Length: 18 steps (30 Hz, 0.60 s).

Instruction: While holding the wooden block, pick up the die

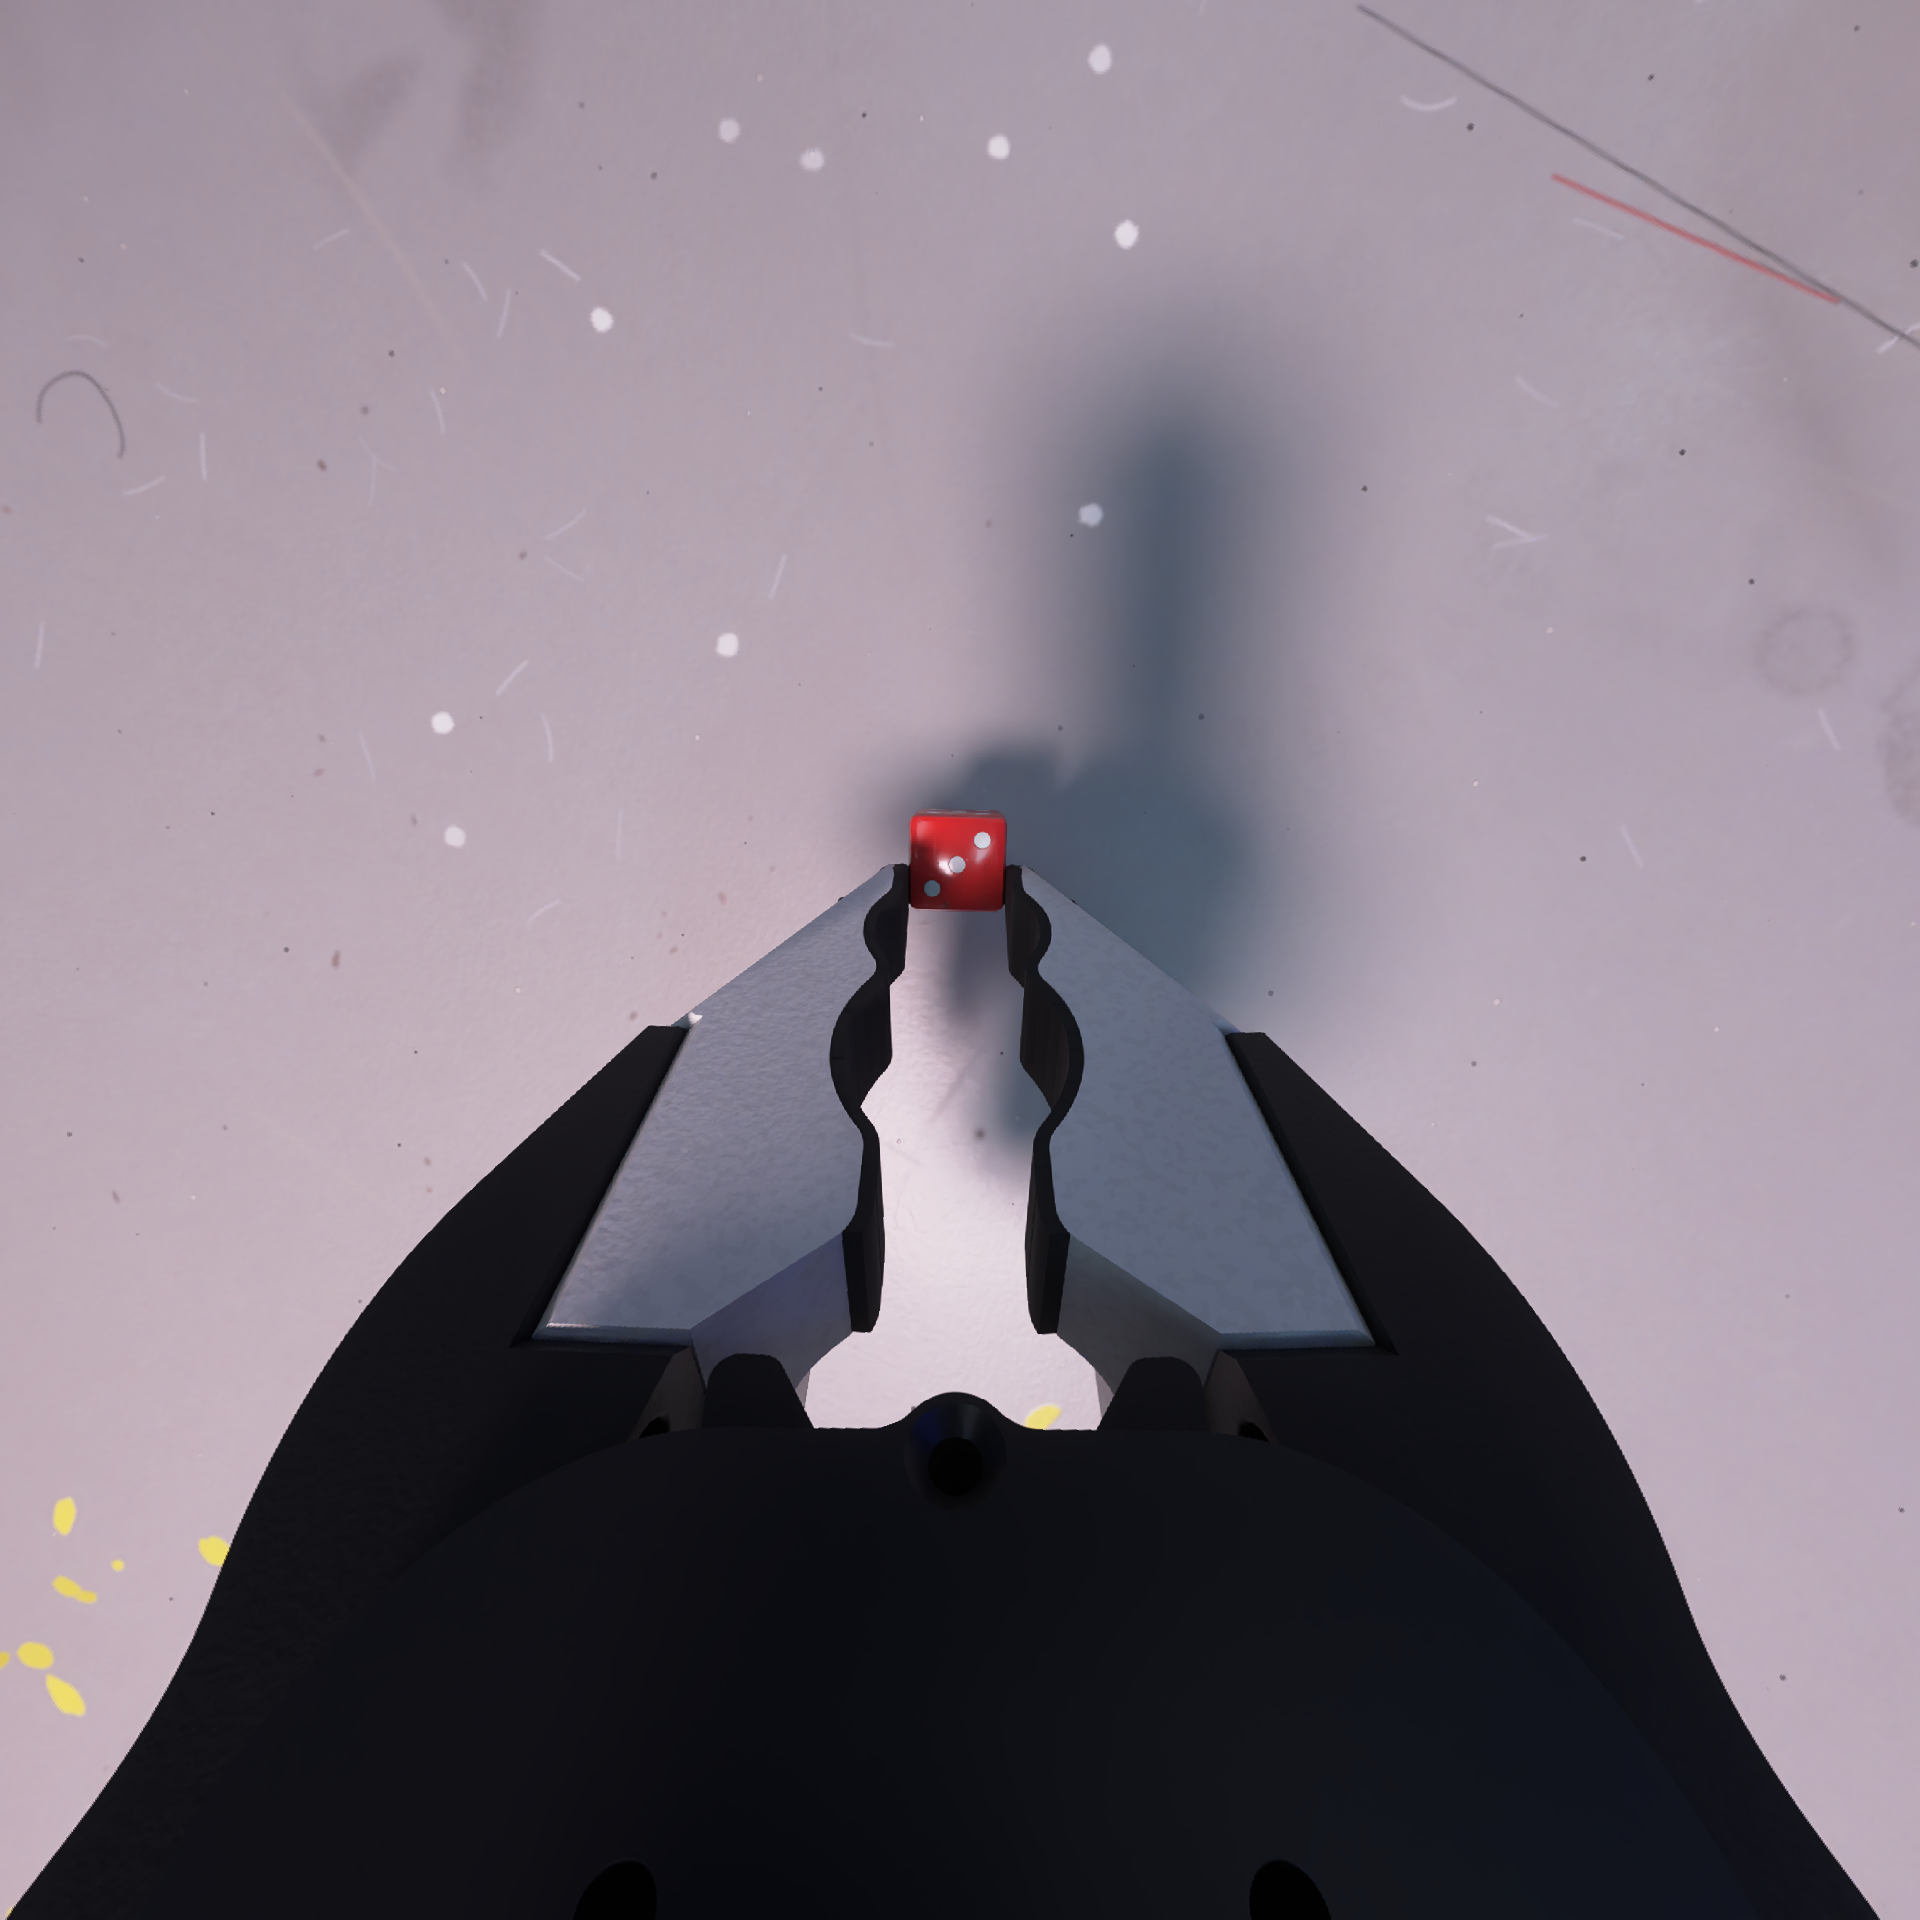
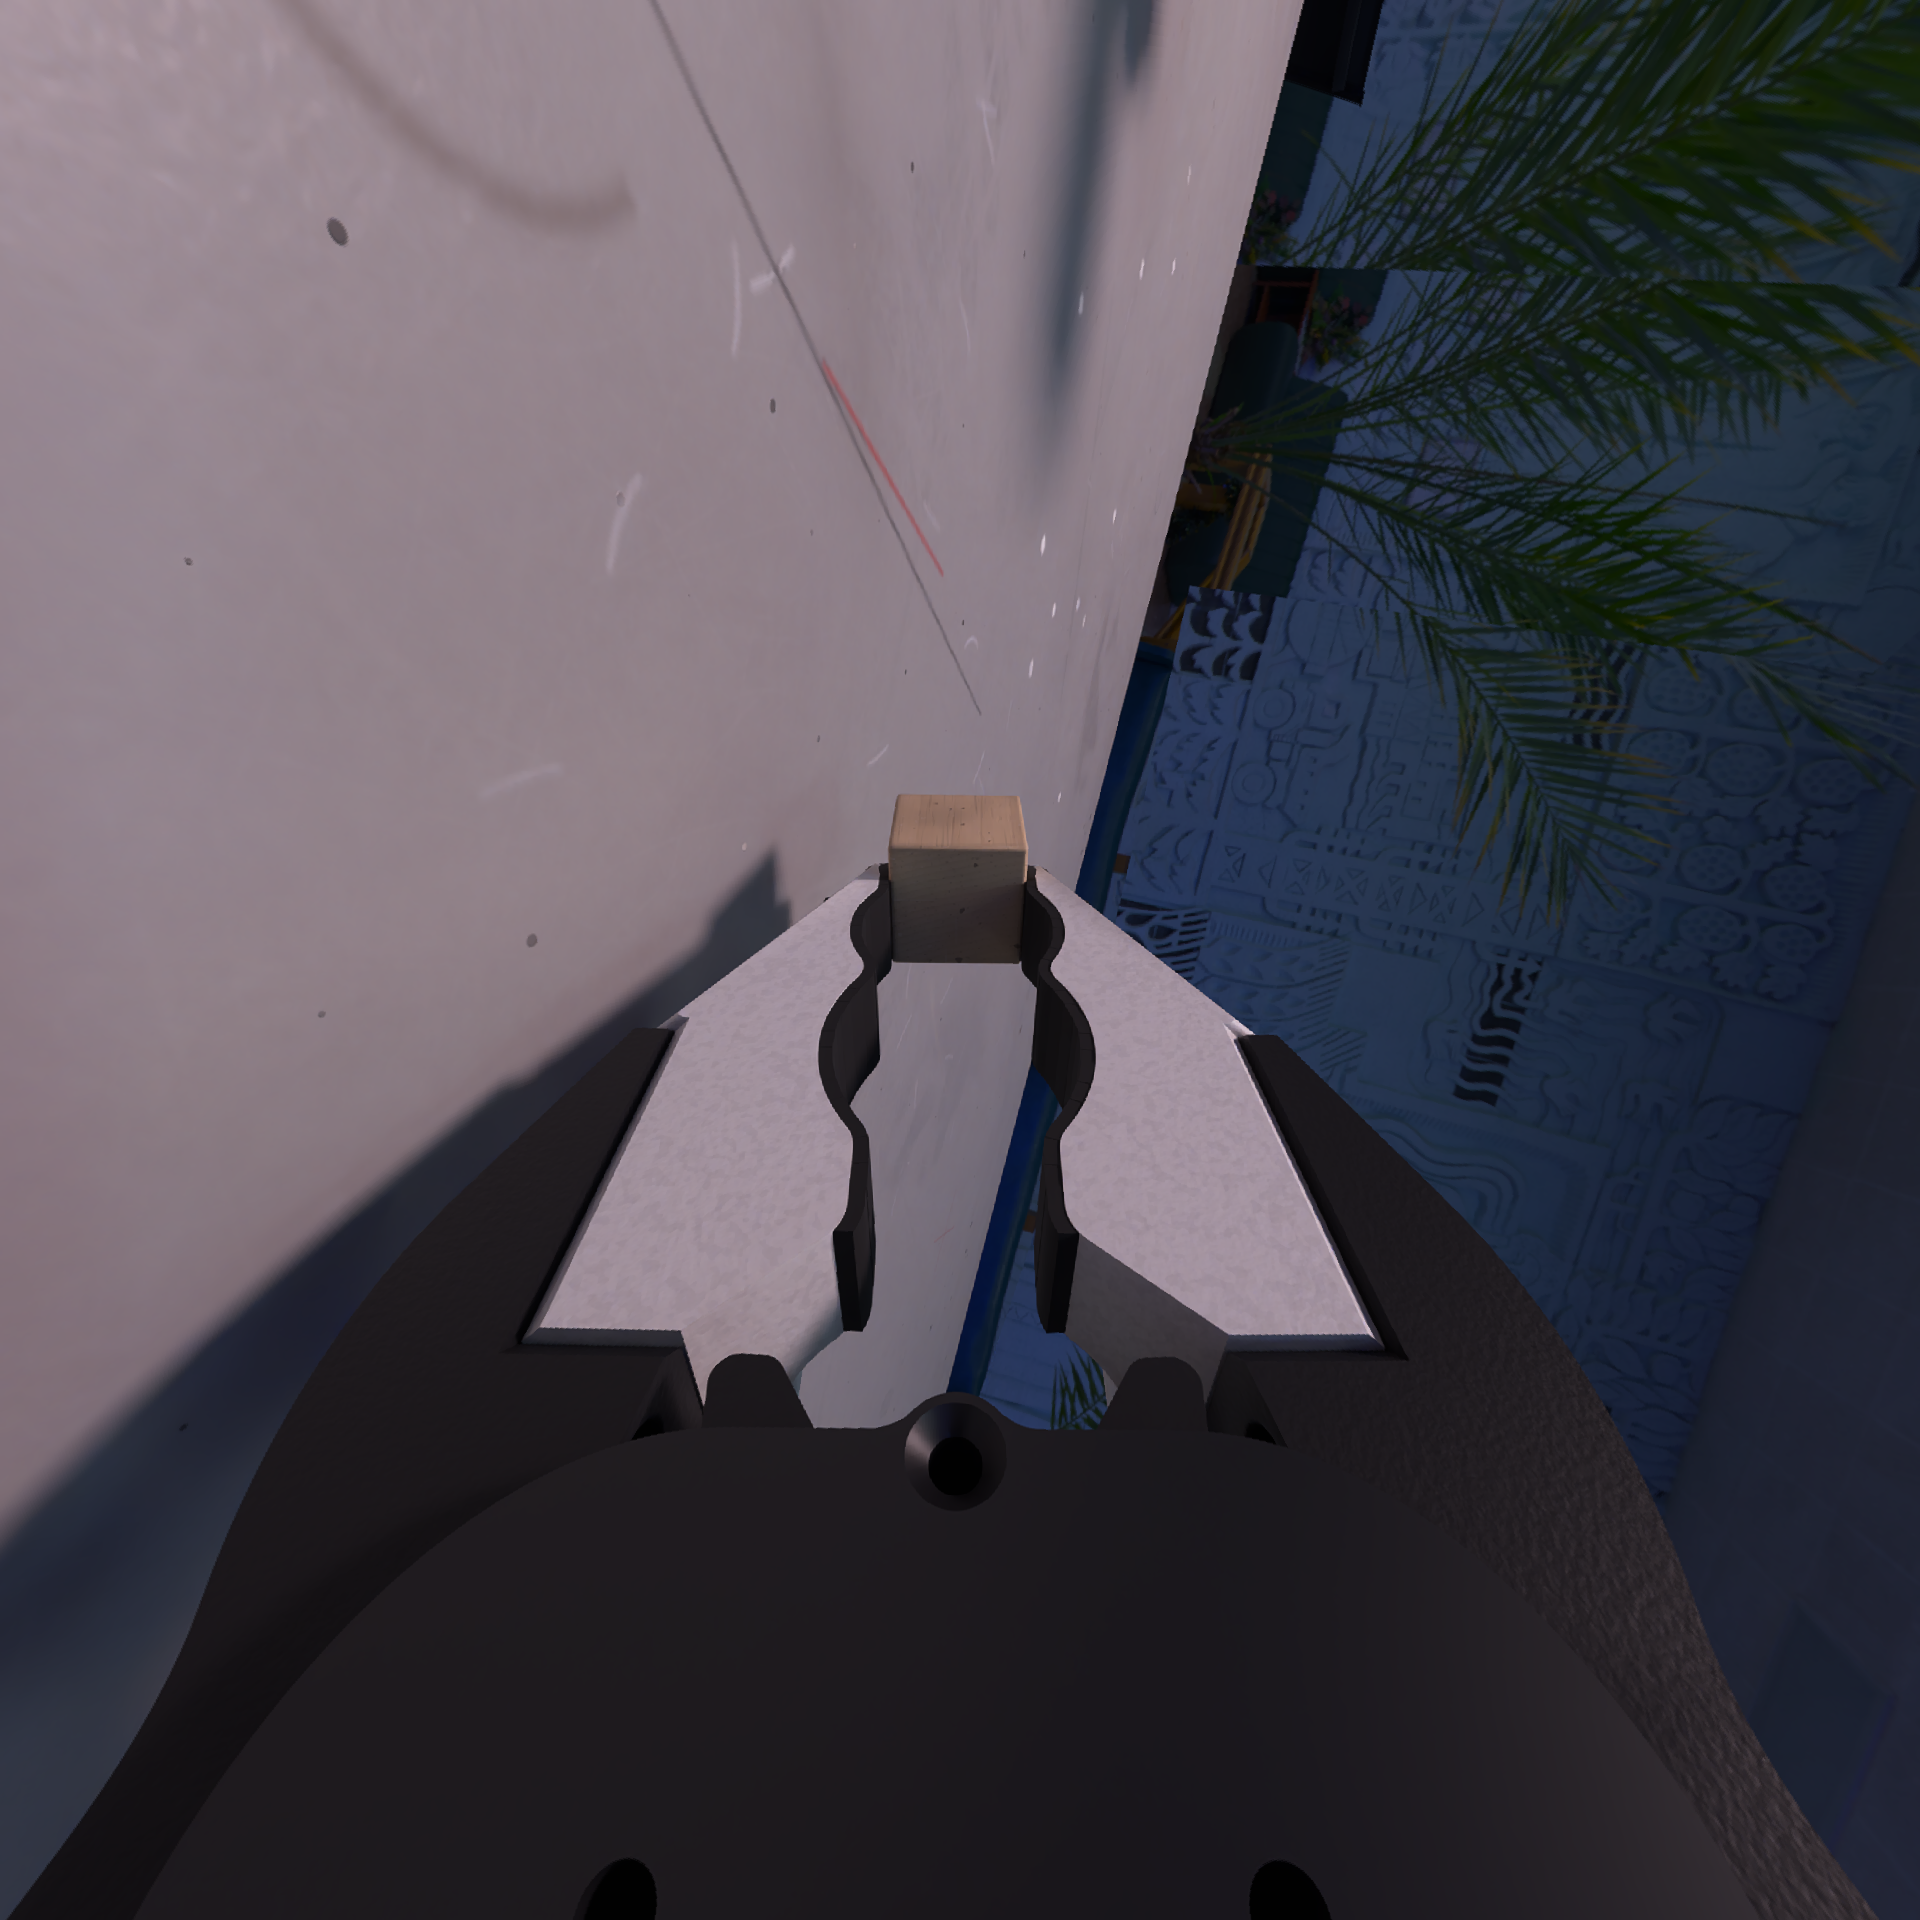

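**Ana:** Left wrist view first. What does the left hand-held gripper (image 1: pixel 957 883) have?

**Ben:** The die (image 1: pixel 957 860), red with white pips. It sits right at the tips, pinched between the two dark fingertips (image 1: pixel 891 896), one pressing each side. The face turned to the camera shows three pips in a diagonal. The jaws are drawn in narrow, no wider than the die itself.

**Ana:** Is it resting on the bench (image 1: pixel 416 623)?

**Ben:** I cannot tell for sure. The pale, scuffed bench fills the whole view behind it, flecked with white dots and with yellow spots at the near left. A dark shadow (image 1: pixel 1143 582) spreads from just beside the die toward the far right, and some pale surface shows between the die and the main body of that shadow.

**Ana:** And the right wrist view?

**Ben:** The right hand-held gripper (image 2: pixel 958 904) is clamped on the wooden block (image 2: pixel 958 883), a light tan cube. Again it is held at the very tips, the fingertips (image 2: pixel 878 914) flat against its left and right faces. The jaws stand a little wider than on the other side, since the block is the bigger cube.

**Ana:** Where is the block relative to the bench?

**Ben:** This view is steeply tilted. The bench (image 2: pixel 416 520) takes up the left, its edge running diagonally from far right to near centre, and the block appears close to that edge. To the right lie a blue patterned floor (image 2: pixel 1455 935) and palm fronds (image 2: pixel 1610 364).
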{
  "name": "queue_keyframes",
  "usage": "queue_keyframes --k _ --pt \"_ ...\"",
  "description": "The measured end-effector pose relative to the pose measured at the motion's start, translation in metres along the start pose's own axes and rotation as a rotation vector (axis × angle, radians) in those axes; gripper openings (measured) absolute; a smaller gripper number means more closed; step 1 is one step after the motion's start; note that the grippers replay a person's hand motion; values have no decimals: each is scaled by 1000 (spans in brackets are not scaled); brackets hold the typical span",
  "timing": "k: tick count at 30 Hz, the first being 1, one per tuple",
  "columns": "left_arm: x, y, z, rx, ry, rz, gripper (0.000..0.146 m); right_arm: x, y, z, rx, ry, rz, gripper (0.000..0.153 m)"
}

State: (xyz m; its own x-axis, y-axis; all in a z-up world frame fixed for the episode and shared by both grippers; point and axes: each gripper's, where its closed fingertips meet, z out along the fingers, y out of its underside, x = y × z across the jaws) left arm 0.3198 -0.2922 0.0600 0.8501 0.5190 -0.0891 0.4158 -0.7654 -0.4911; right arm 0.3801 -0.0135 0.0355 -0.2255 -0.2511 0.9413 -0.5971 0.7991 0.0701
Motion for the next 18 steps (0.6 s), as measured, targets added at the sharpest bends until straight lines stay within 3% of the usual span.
queue_keyframes --k 12,18 --pt "4 -15 -25 94 -90 66 18 0 0 3 -4 6 -6 24" --pt "2 -46 -71 354 -321 150 18 0 0 5 -5 10 -10 24"
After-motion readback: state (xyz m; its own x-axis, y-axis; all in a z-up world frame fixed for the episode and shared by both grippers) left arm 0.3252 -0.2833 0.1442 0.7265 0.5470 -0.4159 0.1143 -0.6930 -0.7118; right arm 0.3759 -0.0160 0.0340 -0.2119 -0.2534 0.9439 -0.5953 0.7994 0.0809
